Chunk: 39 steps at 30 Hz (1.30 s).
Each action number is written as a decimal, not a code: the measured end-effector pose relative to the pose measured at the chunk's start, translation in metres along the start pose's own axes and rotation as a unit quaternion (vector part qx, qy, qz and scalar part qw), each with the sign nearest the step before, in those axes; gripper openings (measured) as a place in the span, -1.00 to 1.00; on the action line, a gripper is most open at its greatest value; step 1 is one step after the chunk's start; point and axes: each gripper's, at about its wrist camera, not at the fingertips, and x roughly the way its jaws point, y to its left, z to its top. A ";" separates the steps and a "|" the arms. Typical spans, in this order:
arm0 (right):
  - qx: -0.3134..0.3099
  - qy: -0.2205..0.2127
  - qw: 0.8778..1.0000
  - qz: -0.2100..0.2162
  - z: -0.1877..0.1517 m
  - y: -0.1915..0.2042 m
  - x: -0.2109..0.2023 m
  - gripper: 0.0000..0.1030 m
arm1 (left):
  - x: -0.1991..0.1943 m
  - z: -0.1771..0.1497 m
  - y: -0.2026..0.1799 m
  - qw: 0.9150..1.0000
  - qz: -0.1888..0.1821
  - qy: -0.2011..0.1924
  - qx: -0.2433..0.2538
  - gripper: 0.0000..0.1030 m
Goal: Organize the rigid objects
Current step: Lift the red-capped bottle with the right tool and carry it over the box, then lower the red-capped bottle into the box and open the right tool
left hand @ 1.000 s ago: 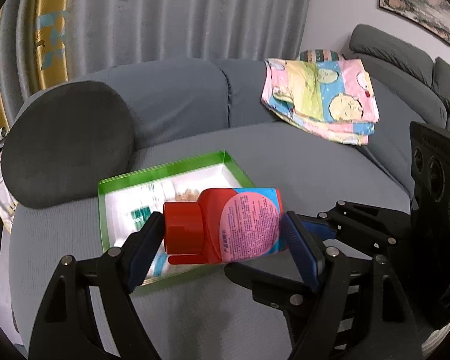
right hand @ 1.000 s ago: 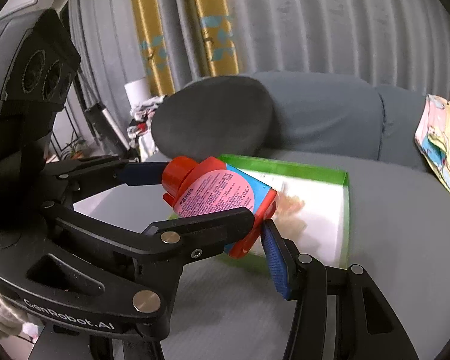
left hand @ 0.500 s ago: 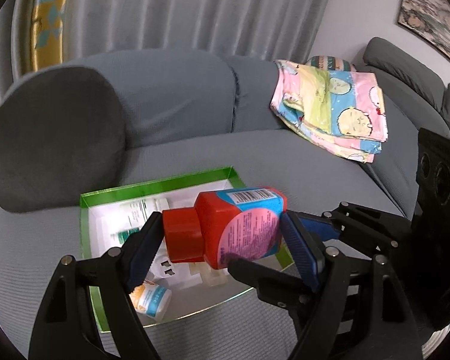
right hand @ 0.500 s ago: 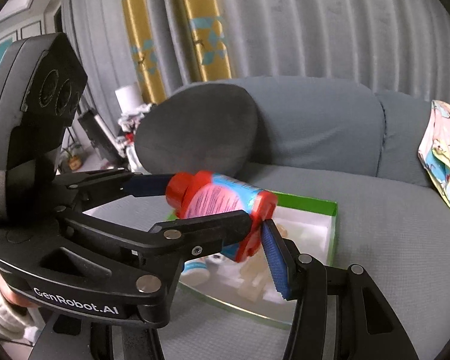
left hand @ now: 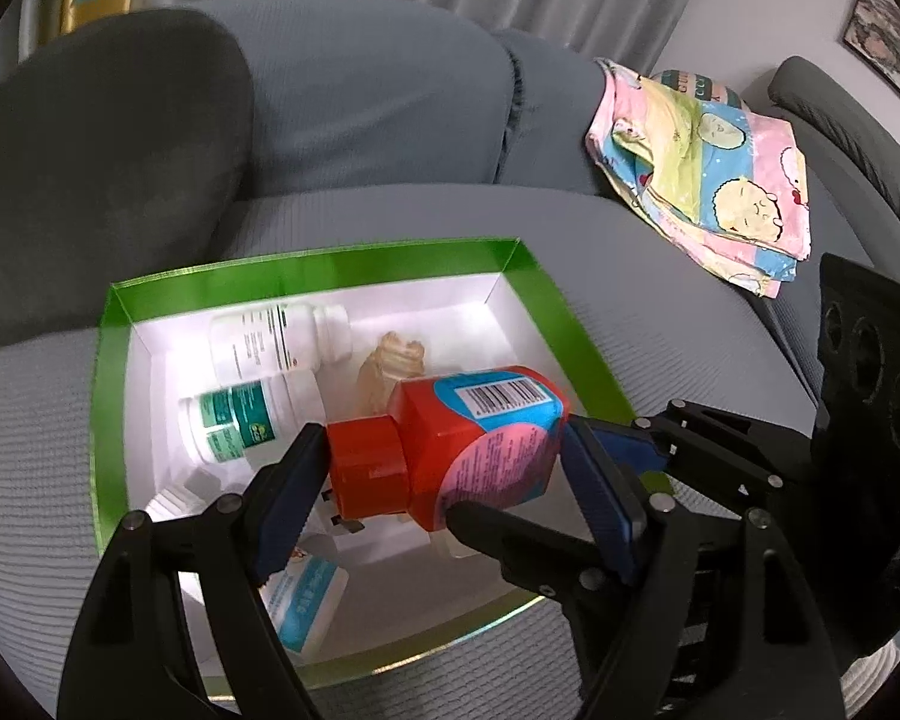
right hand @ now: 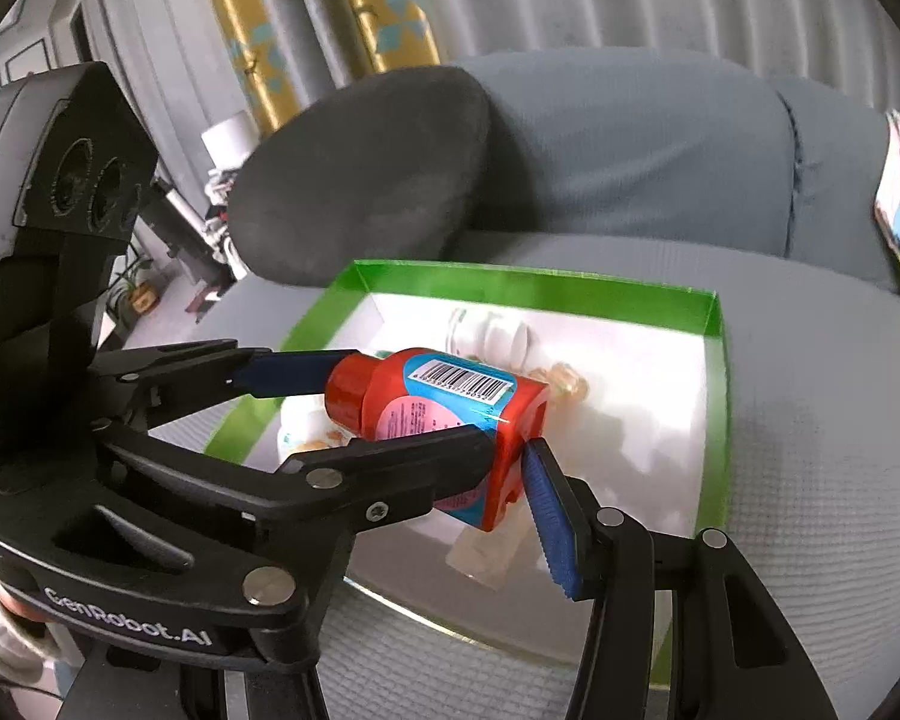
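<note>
A red bottle (left hand: 468,438) with a red cap, pink label and barcode lies sideways in the air above the green box (left hand: 330,267). My left gripper (left hand: 444,480) is shut on it lengthwise, one pad on the cap, the other on the base. My right gripper (right hand: 510,462) is shut across the bottle (right hand: 438,396) near its base; it reaches in from the right in the left wrist view. The white-lined box (right hand: 534,285) rests on the grey sofa seat.
Inside the box lie two white bottles (left hand: 276,339), a small blue-and-white bottle (left hand: 303,600), a beige object (left hand: 390,366) and small white pieces. A dark cushion (left hand: 90,168) stands behind the box. A folded colourful cloth (left hand: 708,168) rests on the sofa to the right.
Both grippers have come down and forward over the box with the bottle between them. The bottle has rolled so its barcode faces up. The box now fills much more of both views.
</note>
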 end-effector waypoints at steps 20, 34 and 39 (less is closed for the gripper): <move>0.034 0.028 0.999 0.024 -0.003 -0.012 0.019 0.05 | 0.011 -0.002 0.005 1.000 0.010 0.006 0.005 0.50; 0.034 0.037 0.999 0.016 -0.003 -0.009 0.021 0.05 | 0.012 -0.004 0.007 1.000 0.011 0.013 -0.003 0.50; 0.032 0.040 0.999 0.012 -0.002 -0.008 0.021 0.05 | 0.013 -0.004 0.008 1.000 0.008 0.016 -0.007 0.50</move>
